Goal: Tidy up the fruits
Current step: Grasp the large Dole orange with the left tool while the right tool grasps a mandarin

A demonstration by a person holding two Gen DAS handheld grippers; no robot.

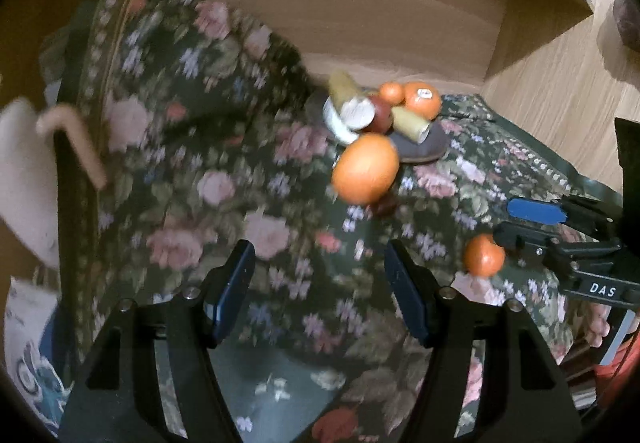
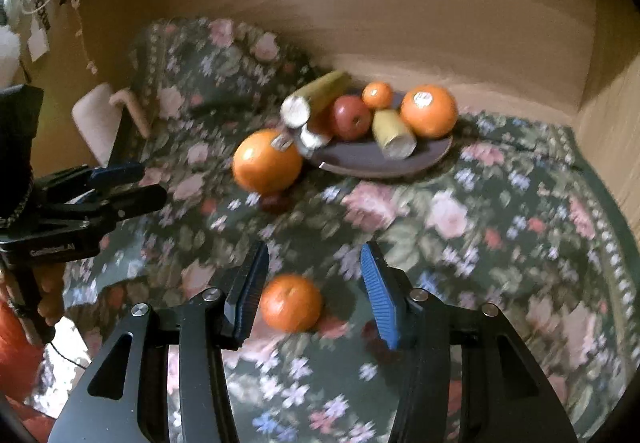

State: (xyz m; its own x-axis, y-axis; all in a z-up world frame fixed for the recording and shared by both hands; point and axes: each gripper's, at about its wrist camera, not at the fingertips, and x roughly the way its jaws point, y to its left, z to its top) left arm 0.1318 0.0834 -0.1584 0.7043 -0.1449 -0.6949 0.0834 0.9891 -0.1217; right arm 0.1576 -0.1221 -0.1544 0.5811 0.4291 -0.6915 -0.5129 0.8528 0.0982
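Observation:
A grey plate [image 2: 432, 155] at the back of the floral cloth holds a large orange [image 2: 429, 111], a small mandarin [image 2: 377, 95], a red apple [image 2: 352, 117] and pieces of banana [image 2: 394, 135]. A second large orange [image 2: 267, 161] lies on the cloth just left of the plate, with a small dark red fruit [image 2: 274, 201] in front of it. My right gripper [image 2: 314, 293] is open, its fingers on either side of a small mandarin [image 2: 291, 302] on the cloth. My left gripper [image 1: 320, 289] is open and empty above the cloth; the plate [image 1: 424, 149] lies beyond it.
A floral cloth [image 2: 460, 223] covers the surface and rises in a fold at the back left. Wooden walls [image 2: 440, 23] close the back and right. A pale cup-like object [image 2: 100, 119] sits at the left. The left gripper [image 2: 132, 183] shows at the right wrist view's left edge.

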